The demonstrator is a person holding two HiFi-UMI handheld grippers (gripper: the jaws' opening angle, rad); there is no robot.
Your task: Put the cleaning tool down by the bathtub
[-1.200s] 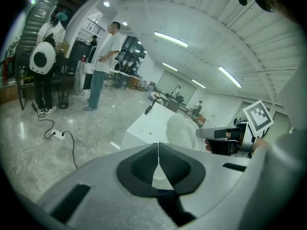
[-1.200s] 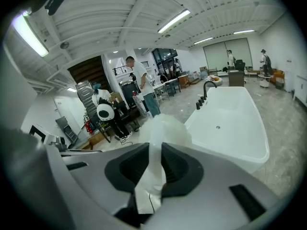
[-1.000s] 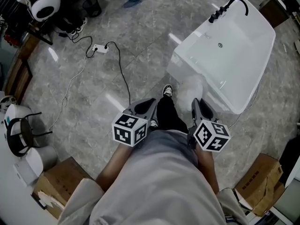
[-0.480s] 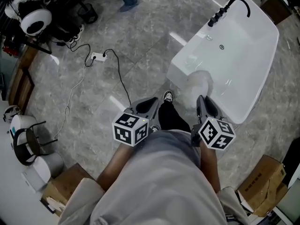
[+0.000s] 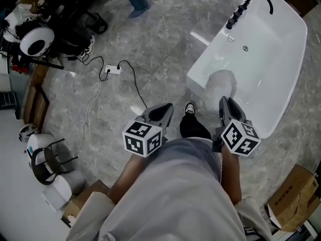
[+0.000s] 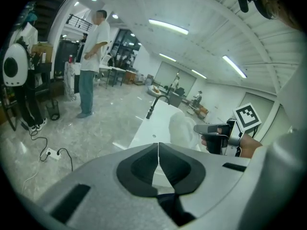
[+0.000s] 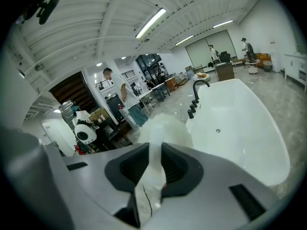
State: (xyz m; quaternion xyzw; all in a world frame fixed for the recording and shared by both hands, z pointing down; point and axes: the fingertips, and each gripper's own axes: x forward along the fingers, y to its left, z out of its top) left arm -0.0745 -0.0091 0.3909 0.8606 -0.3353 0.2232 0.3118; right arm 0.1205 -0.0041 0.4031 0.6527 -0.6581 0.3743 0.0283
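Observation:
A fluffy white cleaning tool (image 5: pixel 220 86) sticks out ahead of my right gripper (image 5: pixel 226 104), whose jaws are shut on its pale handle (image 7: pixel 155 166). In the head view its fluffy head hangs over the near end of the white bathtub (image 5: pixel 281 79). The tub fills the right half of the right gripper view, bathtub (image 7: pixel 240 133), with a black faucet (image 7: pixel 196 92) at its far rim. My left gripper (image 5: pixel 163 112) is shut and holds nothing, out over the grey floor left of the tub. The left gripper view shows the cleaning tool (image 6: pixel 184 128) and the right gripper (image 6: pixel 216 131) beside it.
A power strip (image 5: pixel 111 70) with a black cable lies on the marble floor to the left. Cardboard boxes (image 5: pixel 296 195) sit at the lower right and lower left. White round equipment (image 5: pixel 35 39) and stands crowd the upper left. A person (image 6: pixel 93 61) stands further back.
Both grippers have moved forward toward the bathtub together with the person's step. The fluffy head now reaches over the tub's near end. Neither gripper's jaws have changed.

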